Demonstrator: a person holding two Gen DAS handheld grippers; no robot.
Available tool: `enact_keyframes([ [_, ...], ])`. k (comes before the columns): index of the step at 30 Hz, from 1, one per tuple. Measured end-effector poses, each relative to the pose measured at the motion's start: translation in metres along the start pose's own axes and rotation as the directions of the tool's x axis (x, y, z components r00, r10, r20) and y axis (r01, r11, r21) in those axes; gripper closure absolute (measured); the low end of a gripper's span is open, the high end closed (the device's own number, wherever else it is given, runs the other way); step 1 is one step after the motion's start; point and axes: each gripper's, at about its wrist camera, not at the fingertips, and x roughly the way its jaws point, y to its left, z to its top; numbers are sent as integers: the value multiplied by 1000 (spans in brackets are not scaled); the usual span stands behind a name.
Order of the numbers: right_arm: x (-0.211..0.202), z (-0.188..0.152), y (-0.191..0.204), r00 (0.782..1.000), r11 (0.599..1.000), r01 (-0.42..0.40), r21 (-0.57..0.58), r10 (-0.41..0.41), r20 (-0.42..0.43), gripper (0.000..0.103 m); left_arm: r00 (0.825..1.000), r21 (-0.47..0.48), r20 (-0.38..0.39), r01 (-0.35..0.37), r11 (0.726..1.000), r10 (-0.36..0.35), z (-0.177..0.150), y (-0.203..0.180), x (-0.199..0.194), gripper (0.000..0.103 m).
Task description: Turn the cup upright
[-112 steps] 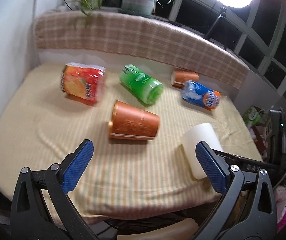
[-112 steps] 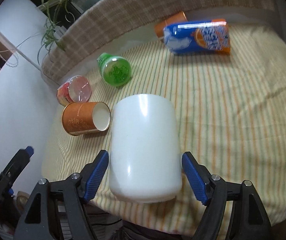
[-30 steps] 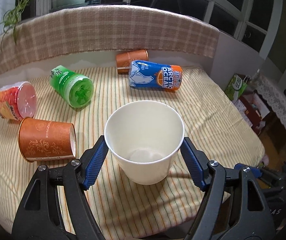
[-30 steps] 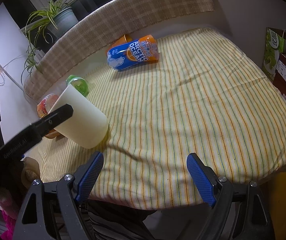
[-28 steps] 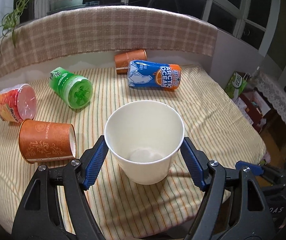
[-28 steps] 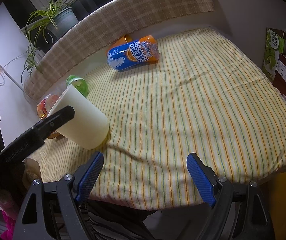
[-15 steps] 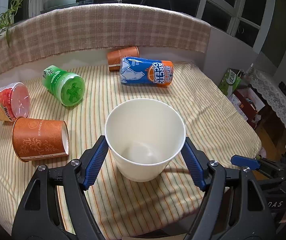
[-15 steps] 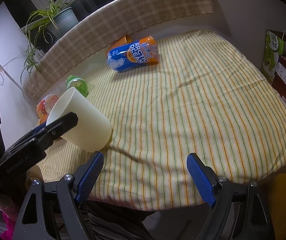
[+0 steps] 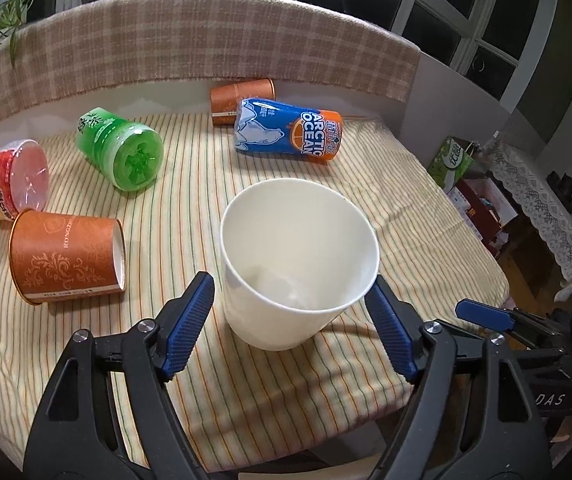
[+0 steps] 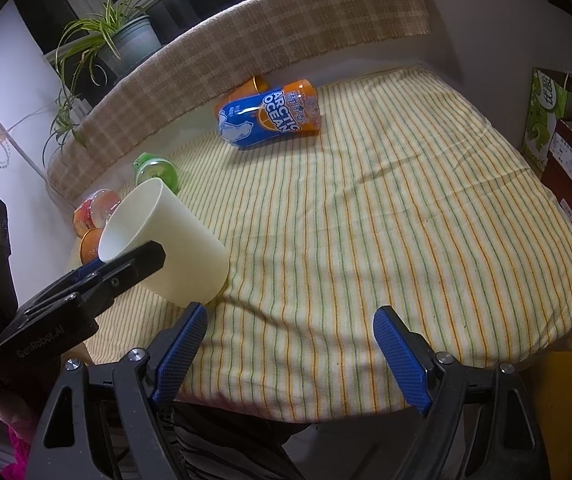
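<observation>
A plain white paper cup stands mouth-up on the striped tablecloth, near the front edge. My left gripper has its blue pads on either side of the cup, with a small gap at each side, so it is open around it. In the right wrist view the same cup looks tilted, with the left gripper's black finger in front of it. My right gripper is open and empty above the tablecloth, to the right of the cup.
Lying on their sides: an orange patterned cup, a red-orange lidded cup, a green lidded cup, a blue Arctic Ocean cup and another orange cup. A plaid backrest runs behind. Boxes stand off the right edge.
The left gripper's pads have come slightly off the white cup, which now rests on the cloth. The right gripper has stayed put, open.
</observation>
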Motion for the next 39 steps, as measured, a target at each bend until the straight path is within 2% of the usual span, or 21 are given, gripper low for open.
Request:
enact_keyframes([
  [10,-8,2,8,998,998,45,-44,-43,45,16,1000,-15,-17,25,1000,-25,-8,10,-6,22],
  [19,-17,5,25,989,988,111,-111,-99,107,16,1000,-11,-18,-3,1000,2,-22,23,-19,22],
  [25,-25,6,36,978,976,156,-155,-131,159,14,999,-23,15,-38,999,38,-30,38,-38,22],
  [28,-30,6,43,969,967,186,-177,-150,197,12,995,-42,62,-72,997,75,-32,46,-54,22],
  [31,-35,6,51,958,957,214,-197,-165,235,8,980,-33,138,-137,990,140,-33,49,-74,22],
  [33,-38,6,55,952,952,225,-208,-169,256,5,961,-24,197,-193,981,194,-33,47,-89,22],
  [34,-40,5,58,947,948,234,-215,-172,271,4,955,-22,213,-207,978,207,-32,47,-94,16],
  [35,-43,5,61,942,944,245,-222,-177,287,2,946,-20,236,-225,974,224,-32,46,-100,5],
  [36,-44,5,63,936,940,255,-227,-181,300,2,933,-21,269,-244,970,240,-32,45,-107,0],
  [38,-47,4,67,928,934,269,-235,-186,322,0,904,-22,329,-281,960,272,-33,41,-119,0],
  [39,-48,4,69,925,932,274,-238,-187,332,0,897,-17,342,-293,956,281,-32,39,-123,0],
])
